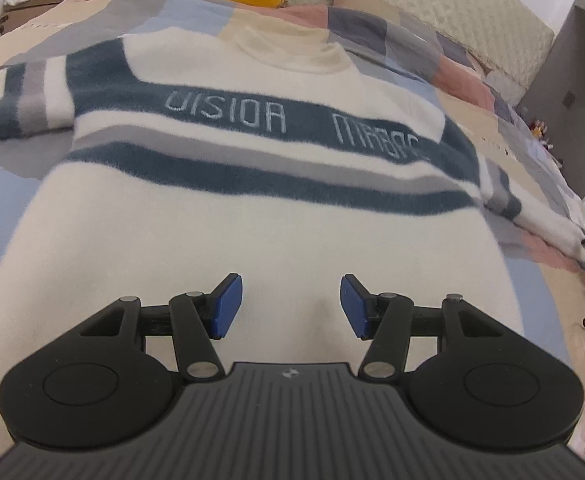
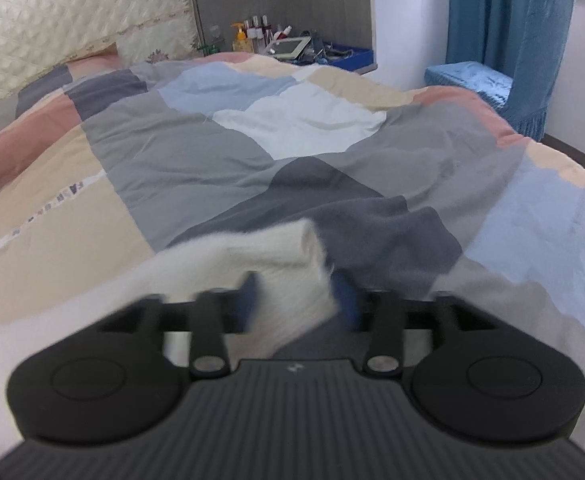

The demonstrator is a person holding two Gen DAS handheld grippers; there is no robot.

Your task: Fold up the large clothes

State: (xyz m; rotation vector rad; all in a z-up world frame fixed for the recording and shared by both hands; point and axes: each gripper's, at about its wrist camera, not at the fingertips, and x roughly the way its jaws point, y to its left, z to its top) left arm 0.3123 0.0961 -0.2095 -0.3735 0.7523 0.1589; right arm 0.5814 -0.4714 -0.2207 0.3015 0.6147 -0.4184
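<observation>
- Two grippers are working over one sweater (image 1: pixel 252 216), which is lying face up, spread flat on the bed (image 2: pixel 196 152).
- Left gripper (image 1: pixel 291 306) is hovering above the plain lower body, jaws about half open, holding nothing.
- Right gripper (image 2: pixel 298 300) is blurring; jaws parted, a cream sleeve end (image 2: pixel 276 264) sitting loose between them.
- Step, likely: sleeve laying. Next is calling for a fresh pinch.
- Knit is looking fuzzy and thick, cream with teal and grey bands; quilt is looking thin, creased patchwork.
</observation>
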